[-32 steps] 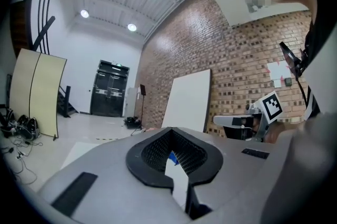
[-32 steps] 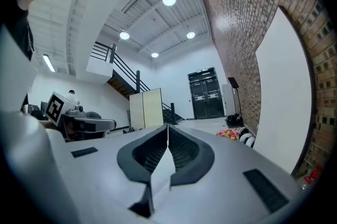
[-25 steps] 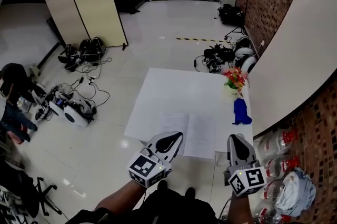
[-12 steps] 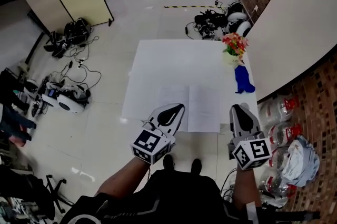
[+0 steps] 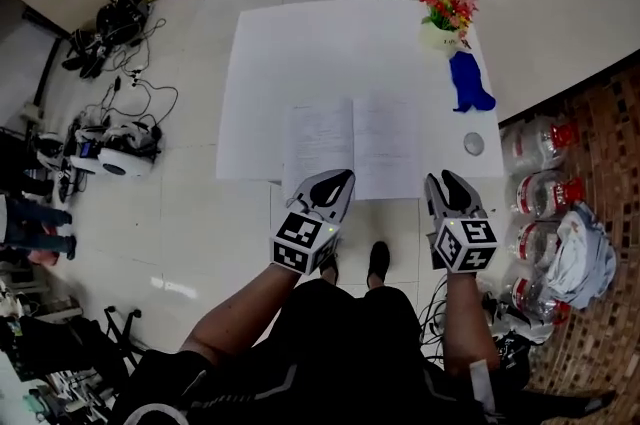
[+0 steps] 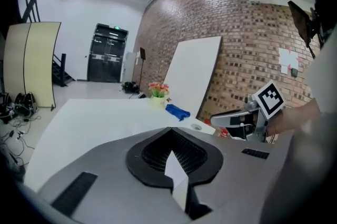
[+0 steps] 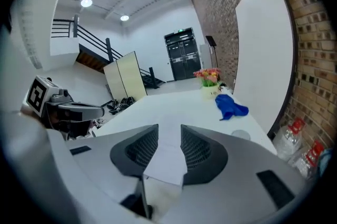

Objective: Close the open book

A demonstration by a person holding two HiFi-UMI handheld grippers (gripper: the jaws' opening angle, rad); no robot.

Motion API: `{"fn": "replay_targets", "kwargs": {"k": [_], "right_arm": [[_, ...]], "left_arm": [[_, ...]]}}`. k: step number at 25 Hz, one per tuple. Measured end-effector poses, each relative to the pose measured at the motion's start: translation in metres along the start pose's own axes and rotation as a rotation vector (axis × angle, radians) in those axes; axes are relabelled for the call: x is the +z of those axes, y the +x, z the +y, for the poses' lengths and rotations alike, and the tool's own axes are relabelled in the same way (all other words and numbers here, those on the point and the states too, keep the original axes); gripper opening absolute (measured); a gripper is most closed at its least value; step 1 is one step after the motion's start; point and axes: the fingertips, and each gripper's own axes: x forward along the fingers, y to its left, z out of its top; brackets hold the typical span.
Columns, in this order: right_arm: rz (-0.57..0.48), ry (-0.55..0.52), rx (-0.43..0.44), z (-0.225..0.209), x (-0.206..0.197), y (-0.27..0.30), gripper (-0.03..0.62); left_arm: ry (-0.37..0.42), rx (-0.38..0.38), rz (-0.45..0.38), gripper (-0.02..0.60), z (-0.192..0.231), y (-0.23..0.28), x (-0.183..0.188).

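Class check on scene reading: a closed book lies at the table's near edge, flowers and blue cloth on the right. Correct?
No: the head view shows the book lying open at the table's near edge, flowers and blue cloth on the right.

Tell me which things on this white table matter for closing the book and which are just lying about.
For the job: the open book, lying flat at the near edge of the white table.
Just lying about: the flower pot, the blue cloth and the small round disc, all along the table's right side.
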Motion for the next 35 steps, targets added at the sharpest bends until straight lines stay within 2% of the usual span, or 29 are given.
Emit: {"fn": "replay_targets", "kwargs": {"k": [7,12,21,29,30,33,35], "right_arm": [[0.151,0.221,0.001,-0.027,-0.094,0.028,0.146],[0.204,0.313,0.014,-0.033,-0.133,0.044,0.178],[0.200,0.457,0.099,-0.027,-0.154,0.058,0.178],[0.186,0.574,0.178,-0.025,-0.156,0.060,0.175],[0.185,0.577,0.172,-0.027,-0.156,0.059,0.168],[0.176,0.575,0.147,-0.031,-0.152,0.055,0.078],[0.170,0.585,0.145,-0.030,-0.148,0.052,0.053]], "left_arm": [[-0.018,-0.006,0.131,-0.003,-0.011,0.028,-0.065],[-0.018,0.013,0.185,-0.003,-0.012,0.037,-0.095],[-0.062,0.055,0.234,-0.003,-0.007,0.036,-0.127],[-0.078,0.037,0.220,-0.003,-0.013,0.032,-0.126],[-0.080,0.034,0.218,-0.003,-0.014,0.031,-0.125],[-0.087,0.033,0.211,-0.003,-0.012,0.027,-0.124],[-0.095,0.040,0.204,-0.003,-0.009,0.023,-0.121]]}}
